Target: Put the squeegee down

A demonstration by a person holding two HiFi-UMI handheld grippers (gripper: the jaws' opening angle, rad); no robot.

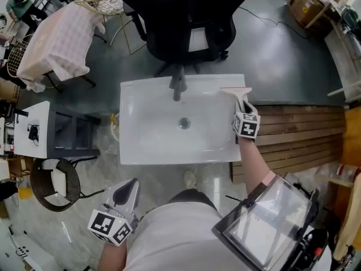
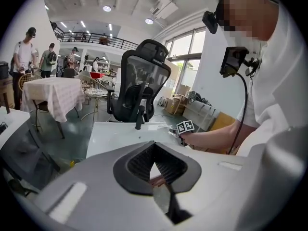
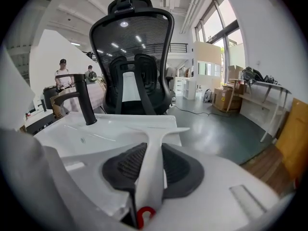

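White sink (image 1: pixel 141 145) in busy workshop. Not down yet: squeegee (image 3: pixel 151 153) clamped by its handle in right gripper (image 3: pixel 153 170), blade at sink's right rear corner, perhaps touching the rim. Left gripper (image 1: pixel 125 192) low, apparently closed, empty. Remaining: lower, release.

**Right arm reaches out, left arm stays low**

The right gripper (image 1: pixel 243 106) is out in front on a bare, stretched forearm (image 1: pixel 255 164), tilted downward. Its jaws are clamped on the white handle of the squeegee (image 3: pixel 150 150), which stands up between the dark pads (image 3: pixel 182 166). The left gripper (image 1: pixel 130 188) hangs close by the person's waist, pointing forward and down, its jaws closed tip to tip with nothing between them.
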